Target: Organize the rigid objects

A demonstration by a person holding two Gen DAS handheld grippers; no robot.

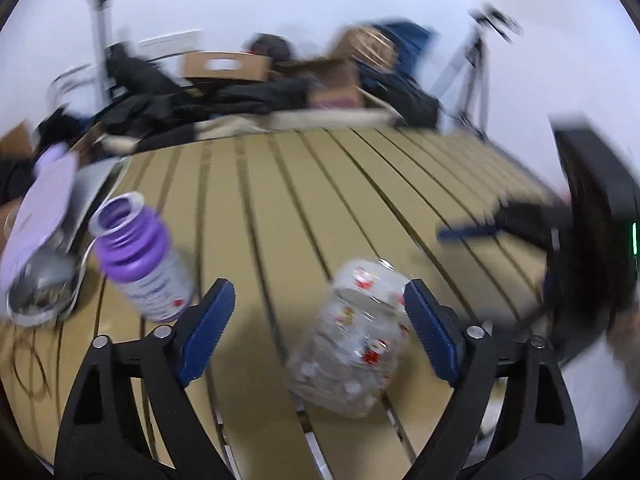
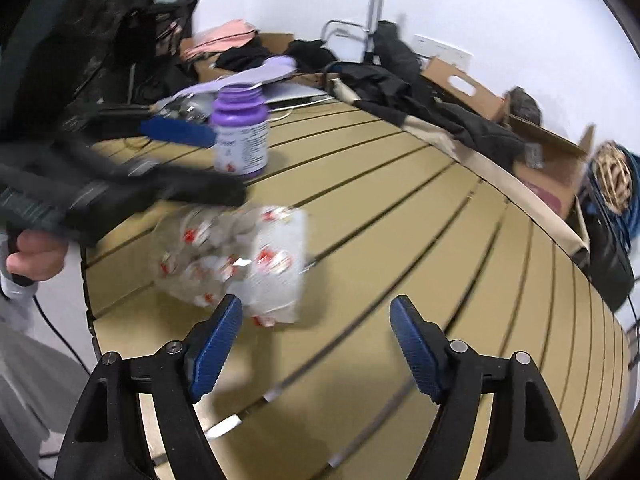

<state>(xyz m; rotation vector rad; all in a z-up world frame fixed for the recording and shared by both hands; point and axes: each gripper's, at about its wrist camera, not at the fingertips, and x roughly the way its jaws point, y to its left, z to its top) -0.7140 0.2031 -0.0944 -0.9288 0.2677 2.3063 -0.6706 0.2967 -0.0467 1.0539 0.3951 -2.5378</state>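
A clear plastic jar with red marks (image 1: 354,340) lies on its side on the slatted tan table (image 1: 360,200). My left gripper (image 1: 316,300) is open, and the jar lies between its fingers, close to the right one. An open purple bottle (image 1: 140,260) stands tilted to the left of the gripper. In the right wrist view the jar (image 2: 240,260) lies just beyond my open, empty right gripper (image 2: 316,320), near its left finger. The purple bottle (image 2: 242,132) stands farther back. The left gripper (image 2: 176,132) reaches in from the left above the jar.
A silver and lilac object (image 1: 40,240) lies at the table's left edge. Dark clothes (image 2: 420,92) and cardboard boxes (image 2: 548,160) crowd the far edge. The right gripper (image 1: 520,224) shows blurred at the right of the left wrist view. A tripod (image 1: 472,72) stands behind.
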